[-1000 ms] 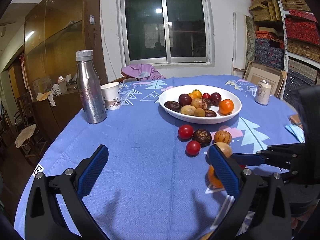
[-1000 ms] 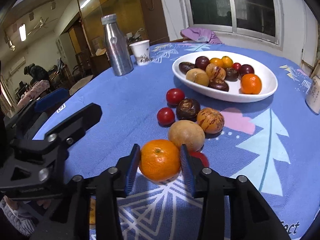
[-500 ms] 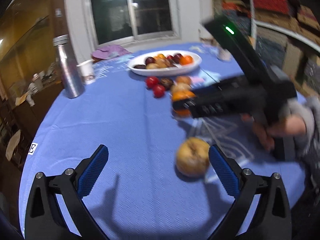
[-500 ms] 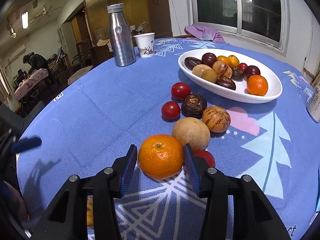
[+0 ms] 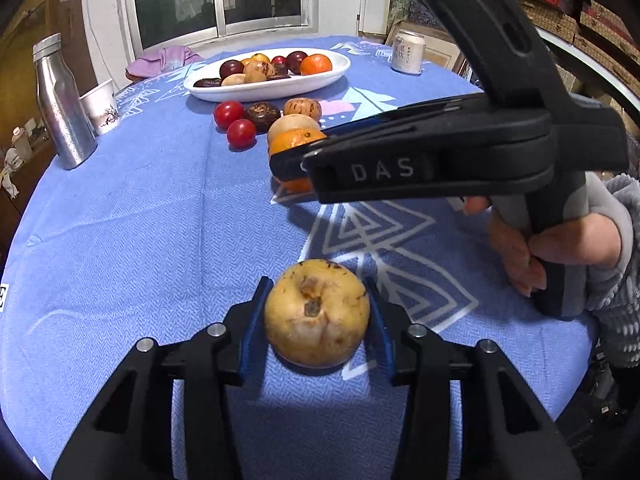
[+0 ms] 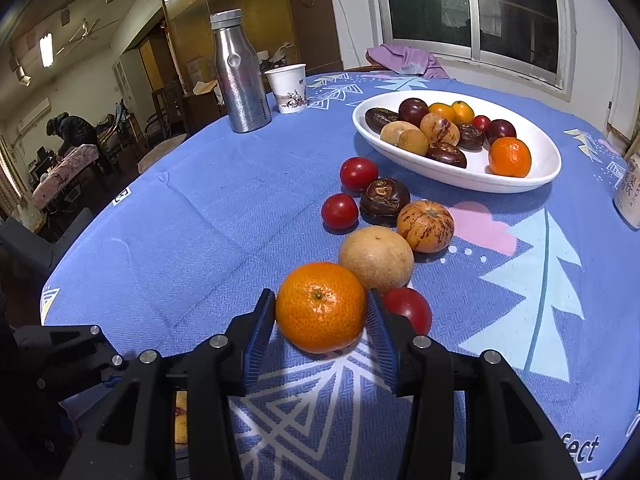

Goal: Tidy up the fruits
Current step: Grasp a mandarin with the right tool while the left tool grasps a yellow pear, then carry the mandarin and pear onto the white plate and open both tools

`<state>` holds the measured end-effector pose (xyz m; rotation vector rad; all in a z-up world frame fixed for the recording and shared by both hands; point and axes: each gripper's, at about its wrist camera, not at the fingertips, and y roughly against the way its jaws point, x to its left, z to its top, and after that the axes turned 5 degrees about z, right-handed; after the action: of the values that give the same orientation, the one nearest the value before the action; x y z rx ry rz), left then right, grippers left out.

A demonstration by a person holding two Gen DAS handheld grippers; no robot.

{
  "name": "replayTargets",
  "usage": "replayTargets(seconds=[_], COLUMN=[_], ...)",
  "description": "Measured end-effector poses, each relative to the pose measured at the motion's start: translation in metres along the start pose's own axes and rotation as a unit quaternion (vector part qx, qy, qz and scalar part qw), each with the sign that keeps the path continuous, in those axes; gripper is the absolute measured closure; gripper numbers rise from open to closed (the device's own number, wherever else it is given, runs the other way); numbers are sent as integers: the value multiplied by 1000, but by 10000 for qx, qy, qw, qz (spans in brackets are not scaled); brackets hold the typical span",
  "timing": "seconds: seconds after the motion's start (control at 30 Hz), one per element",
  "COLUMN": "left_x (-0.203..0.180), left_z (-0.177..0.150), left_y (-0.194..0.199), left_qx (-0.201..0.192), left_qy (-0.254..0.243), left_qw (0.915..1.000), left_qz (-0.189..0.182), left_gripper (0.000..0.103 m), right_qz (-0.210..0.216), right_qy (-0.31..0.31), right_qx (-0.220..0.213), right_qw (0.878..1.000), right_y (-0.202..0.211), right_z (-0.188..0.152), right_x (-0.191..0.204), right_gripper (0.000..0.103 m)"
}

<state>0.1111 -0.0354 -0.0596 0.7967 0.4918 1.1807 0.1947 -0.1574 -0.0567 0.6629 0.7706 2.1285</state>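
yellow fruit (image 5: 316, 314): low centre of the left view, on the blue cloth (image 5: 160, 240), stem end facing up
left claw (image 5: 316, 312): closing, pads touching both sides of the fruit
orange (image 6: 320, 306): low centre of the right view
right claw (image 6: 322, 312): closing around it
white dish (image 6: 532, 182): upper right, well apart

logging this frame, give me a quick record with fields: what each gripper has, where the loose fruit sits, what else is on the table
left gripper: closing around yellow-brown fruit
right gripper: closing around orange
loose fruit: cluster on blue tablecloth between orange and white dish
dish: already holds mixed fruit
other items: steel bottle, paper cup, drink can
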Motion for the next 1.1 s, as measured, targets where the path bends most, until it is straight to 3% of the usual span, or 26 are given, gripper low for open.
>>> replayTargets(seconds=[0.1,0.23,0.37,0.57,0.67,0.8,1.03,1.1], left_x=[7,24,47,68,76,88,105,108], left_z=[-1,16,74,178,212,236,242,241], left_y=[4,18,30,4,-33,-90,-137,-138], left_qx=[-41,-273,-670,-1175,-1129,-878,-588,-645], left_qy=[194,307,374,528,810,1089,1238,1260], left_qw=[9997,9991,9963,9885,9873,9873,9886,9877], left_qz=[-107,86,390,790,768,759,631,663], left_gripper=[59,59,59,59,59,59,58,48], right_qz=[121,231,182,-528,-655,-594,-572,-519], right_qy=[-192,-497,-815,-1171,-1484,-1905,-1888,-1863], right_qx=[-41,-453,-895,-1527,-1596,-1194,-924,-947], right_qw=[9997,9975,9925,9799,9738,9726,9760,9765], right_y=[5,29,64,100,81,26,-21,-24], right_z=[-1,2,24,88,108,118,133,134], right_x=[-7,-20,-44,-93,-120,-153,-164,-163], right_gripper=[56,56,56,56,56,56,55,55])
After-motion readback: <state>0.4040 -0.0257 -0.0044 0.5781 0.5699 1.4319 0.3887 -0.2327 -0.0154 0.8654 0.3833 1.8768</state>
